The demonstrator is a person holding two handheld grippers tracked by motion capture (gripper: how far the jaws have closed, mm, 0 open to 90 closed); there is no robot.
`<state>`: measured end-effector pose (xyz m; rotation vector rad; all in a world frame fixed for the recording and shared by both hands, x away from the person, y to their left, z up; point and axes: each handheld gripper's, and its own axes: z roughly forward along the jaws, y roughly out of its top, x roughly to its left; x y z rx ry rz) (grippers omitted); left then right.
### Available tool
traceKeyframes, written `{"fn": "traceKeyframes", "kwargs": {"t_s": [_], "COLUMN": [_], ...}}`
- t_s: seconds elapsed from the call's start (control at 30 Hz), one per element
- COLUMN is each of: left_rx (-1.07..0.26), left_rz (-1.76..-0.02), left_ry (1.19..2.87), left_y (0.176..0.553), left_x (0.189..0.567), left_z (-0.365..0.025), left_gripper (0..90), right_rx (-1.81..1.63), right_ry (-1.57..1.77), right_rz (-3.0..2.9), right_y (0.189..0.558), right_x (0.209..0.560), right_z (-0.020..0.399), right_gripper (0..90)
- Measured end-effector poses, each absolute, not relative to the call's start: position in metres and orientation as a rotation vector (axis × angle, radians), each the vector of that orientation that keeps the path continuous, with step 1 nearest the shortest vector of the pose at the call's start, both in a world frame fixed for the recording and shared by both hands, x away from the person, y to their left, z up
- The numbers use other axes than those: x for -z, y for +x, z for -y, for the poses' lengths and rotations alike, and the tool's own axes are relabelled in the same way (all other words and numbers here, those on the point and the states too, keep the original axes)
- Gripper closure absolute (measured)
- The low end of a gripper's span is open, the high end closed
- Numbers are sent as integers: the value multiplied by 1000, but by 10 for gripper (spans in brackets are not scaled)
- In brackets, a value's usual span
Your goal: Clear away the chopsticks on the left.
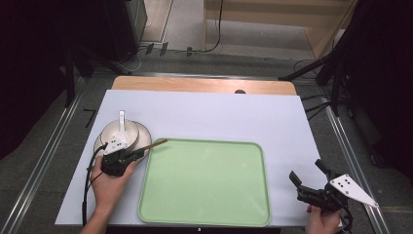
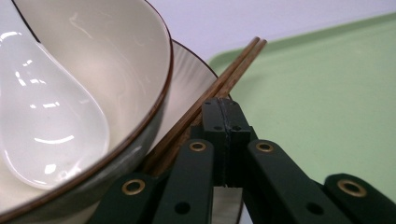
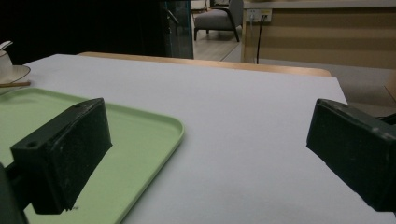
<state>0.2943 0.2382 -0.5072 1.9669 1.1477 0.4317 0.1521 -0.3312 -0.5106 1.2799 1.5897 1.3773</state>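
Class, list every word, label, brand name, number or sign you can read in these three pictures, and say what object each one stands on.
None: no readable text on the green tray, bowl, white spoon, chopsticks, plate, or either gripper, left gripper and right gripper.

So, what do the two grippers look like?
Both are black. The left gripper has linked bars with brass-coloured rivets, a white three-cornered plate with dark dots and a black cable. The right gripper has blocky jaws and a similar plate. No sleeves are visible.
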Motion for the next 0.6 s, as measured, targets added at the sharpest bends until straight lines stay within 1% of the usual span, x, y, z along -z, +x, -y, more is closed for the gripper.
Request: {"fn": "traceKeyframes", "kwargs": {"t_s": [0.27,0.4,0.5,0.53,0.57,0.6], "left_rx": [-485,-431,-386,-362,-340,-340], "left_rz": [-1182,-1145,-1131,-1118,-1103,-1103], "left_ry": [2015,1946,1931,1919,1922,1922], "left_y": [299,290,287,286,282,282], "left_x": [509,492,485,482,477,477], "left_z": [-228,-249,-263,-270,-281,-281], "left_gripper": [900,876,855,833,832,831], "right_rx": [-1373,-1371,-1371,-1375,-1378,-1377], "right_ry": [1285,1284,1281,1285,1287,1285], "right_rz": [-1607,-1610,-1608,-1606,-1605,-1607], "right_y": [154,153,152,153,153,153], "right_x": [512,511,512,512,512,512], "right_z": [330,330,331,331,332,332], "right_gripper": [0,0,0,0,0,0]}}
